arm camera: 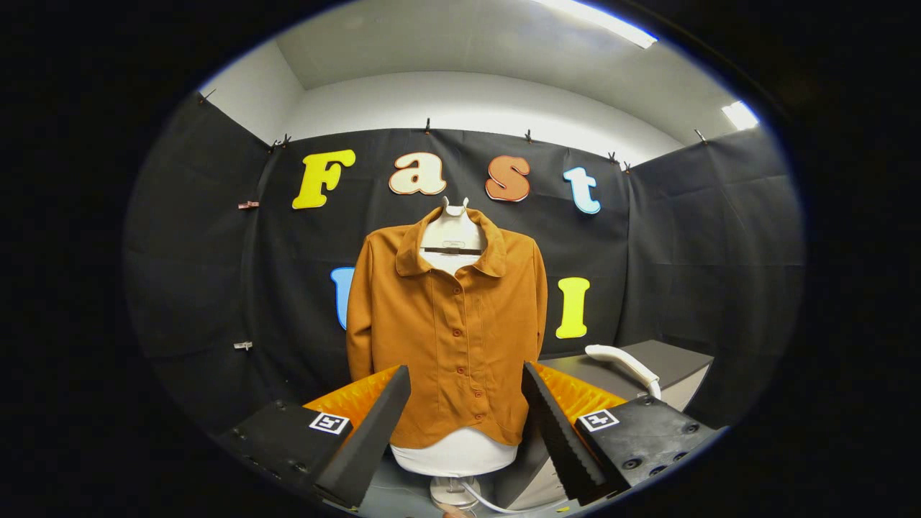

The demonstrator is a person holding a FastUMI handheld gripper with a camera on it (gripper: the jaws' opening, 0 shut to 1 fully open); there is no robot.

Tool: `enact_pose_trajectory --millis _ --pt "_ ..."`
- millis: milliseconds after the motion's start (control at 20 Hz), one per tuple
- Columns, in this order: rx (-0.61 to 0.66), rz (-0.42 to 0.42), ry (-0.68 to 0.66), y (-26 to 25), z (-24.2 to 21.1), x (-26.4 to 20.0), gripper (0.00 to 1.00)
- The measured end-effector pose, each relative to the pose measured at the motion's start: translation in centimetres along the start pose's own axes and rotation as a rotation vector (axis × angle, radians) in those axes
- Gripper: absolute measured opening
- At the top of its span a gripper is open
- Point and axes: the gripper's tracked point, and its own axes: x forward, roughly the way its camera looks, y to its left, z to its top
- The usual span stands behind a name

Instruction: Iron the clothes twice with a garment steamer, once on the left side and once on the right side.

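Gripper view: gripper (466, 403) w/ fingers spread apart, empty. Orange shirt (450, 324) hangs on a dress form straight ahead, beyond the tips, front out for steaming. Steamer (624, 362) lies on a table, ahead-right, prob. next grab.

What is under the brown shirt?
A white dress form wears the shirt: its neck shows in the open collar, its base below the hem. The cloth covers the rest. The gripper is open, its fingers apart before the hem.
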Motion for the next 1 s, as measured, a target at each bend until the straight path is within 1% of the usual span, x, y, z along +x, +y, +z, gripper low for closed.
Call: enact_pose_trajectory --millis 250,500,700,900,1000 --pt "0.024 -0.041 0.014 -2.5 -0.7 1.3 0.98" --pt "0.030 -0.074 0.018 -6.9 -1.5 4.8 0.98" --pt "0.024 -0.125 0.055 -13.0 -2.5 9.3 0.98" --pt "0.040 -0.166 0.101 -20.4 -3.8 14.1 0.98" --pt "0.039 -0.174 0.113 -23.6 -4.1 16.2 0.98"
